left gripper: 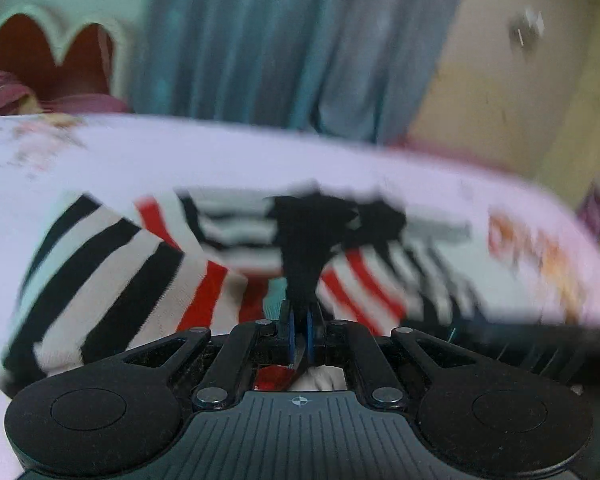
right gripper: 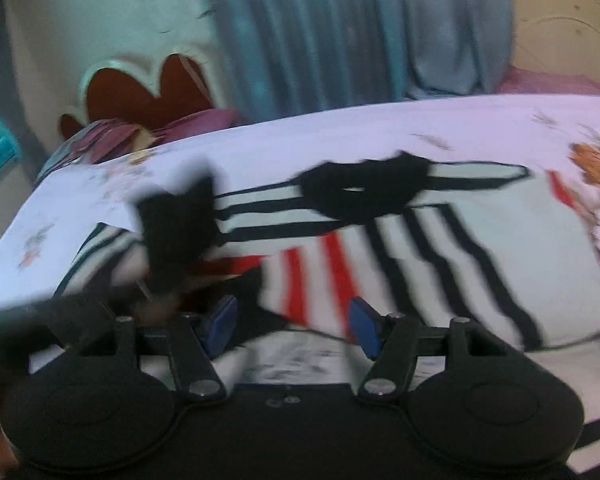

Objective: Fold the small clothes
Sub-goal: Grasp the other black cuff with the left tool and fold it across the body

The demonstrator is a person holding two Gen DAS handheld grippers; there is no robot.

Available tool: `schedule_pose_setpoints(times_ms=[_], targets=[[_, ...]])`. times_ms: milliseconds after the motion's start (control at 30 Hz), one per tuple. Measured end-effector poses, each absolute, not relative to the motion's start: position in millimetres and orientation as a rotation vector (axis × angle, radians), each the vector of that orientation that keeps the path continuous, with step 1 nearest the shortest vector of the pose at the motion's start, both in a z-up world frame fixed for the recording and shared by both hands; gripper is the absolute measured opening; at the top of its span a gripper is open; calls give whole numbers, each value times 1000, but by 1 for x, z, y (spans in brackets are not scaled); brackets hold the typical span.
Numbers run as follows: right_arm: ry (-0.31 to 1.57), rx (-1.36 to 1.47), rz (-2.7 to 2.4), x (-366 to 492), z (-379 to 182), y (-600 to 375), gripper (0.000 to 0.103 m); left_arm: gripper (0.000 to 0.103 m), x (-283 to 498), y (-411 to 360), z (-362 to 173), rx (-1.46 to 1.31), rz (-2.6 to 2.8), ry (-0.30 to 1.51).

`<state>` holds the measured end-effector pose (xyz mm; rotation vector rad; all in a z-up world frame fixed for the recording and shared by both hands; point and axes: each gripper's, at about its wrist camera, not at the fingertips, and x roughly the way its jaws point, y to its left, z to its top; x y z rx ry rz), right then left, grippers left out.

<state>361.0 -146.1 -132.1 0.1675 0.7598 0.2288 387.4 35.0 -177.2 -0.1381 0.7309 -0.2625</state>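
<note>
Garment [left gripper: 100, 264] pinched in left jaws, right agape

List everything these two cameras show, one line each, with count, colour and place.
striped shirt: one, white with black and red stripes, black collar, spread on the bed
bed sheet: one, pale lilac with printed figures, under the shirt
curtain: one, blue-grey, behind the bed
headboard: one, dark red with cream edge, far left
pillow: one, pink, by the headboard
left gripper: jaws shut on shirt fabric
right gripper: jaws open, over the shirt's near edge
</note>
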Motion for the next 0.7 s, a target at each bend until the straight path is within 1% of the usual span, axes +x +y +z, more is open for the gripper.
schedule_pose_setpoints(times_ms=[100,167,300,400,567,600,633,667,700], targets=[[787,221,233,363,-138,-160,64,5,382,25,-188,-59,-242,757],[795,247,244,365,-142,-162,69,5,377,30,-185,-57,-239,760],[832,304,300,372,-150,-154,69,7,363,47,-176,-45,-194,748],[867,376,350,380,-155,-147,71,7,354,68,-171,-44,-123,734],[906,390,396,387,-161,-126,71,7,330,104,-172,-13,-17,720],[907,365,390,388,-161,-121,69,7,327,110,-175,-1,5,726],[909,356,383,389,-162,-118,55,7,327,115,-178,2,25,735],[909,356,376,390,-163,-116,32,7,326,120,-181,0,43,741],[911,347,365,391,-164,-114,22,7,327,126,-184,-13,71,750]])
